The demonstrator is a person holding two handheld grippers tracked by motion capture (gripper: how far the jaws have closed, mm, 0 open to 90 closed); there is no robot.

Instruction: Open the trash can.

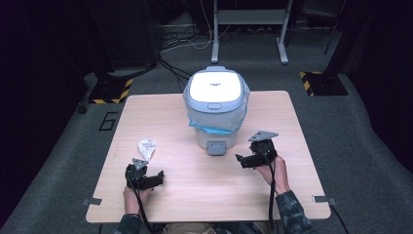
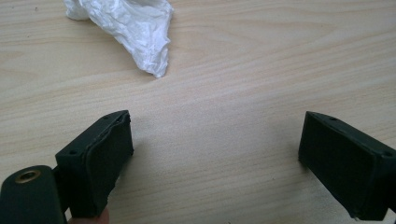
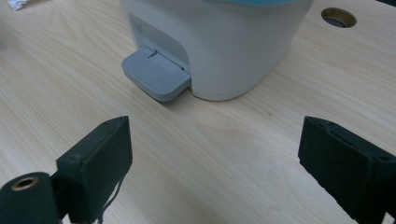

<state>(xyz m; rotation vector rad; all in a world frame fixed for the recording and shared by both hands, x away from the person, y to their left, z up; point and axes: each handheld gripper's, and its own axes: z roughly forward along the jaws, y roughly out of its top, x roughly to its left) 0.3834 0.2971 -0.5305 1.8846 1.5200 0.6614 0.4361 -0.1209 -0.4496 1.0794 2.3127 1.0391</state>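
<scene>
The left hand-held gripper [image 1: 157, 178] rested low over the surface [image 1: 195, 185] with its jaws wide apart and nothing between them; in the left gripper view only bare wood lay between the two black pads. The crumpled white wrapper [image 1: 146, 147] lay just ahead of it and a little to its left, near but not touching, so this gripper seemed placed to reach the wrapper with one short move forward.

The right hand-held gripper [image 1: 239, 160] was also wide, holding nothing; it pointed toward the grey pedal [image 3: 156, 74] that sticks out at the foot of the white pedal bin [image 1: 216, 109]. The pedal was ahead of its jaws and toward its left jaw, apart from it; the bin stood upright just behind the pedal, with its lid [image 1: 215, 86] down and a blue liner [image 1: 216, 127] folded over the rim.

I judge the arrangement was for throwing the wrapper away; the right gripper would press the pedal to lift the lid, while the left one picked up the wrapper. The lid was closed and the wrapper untouched, so this work looked to be at its beginning.
</scene>
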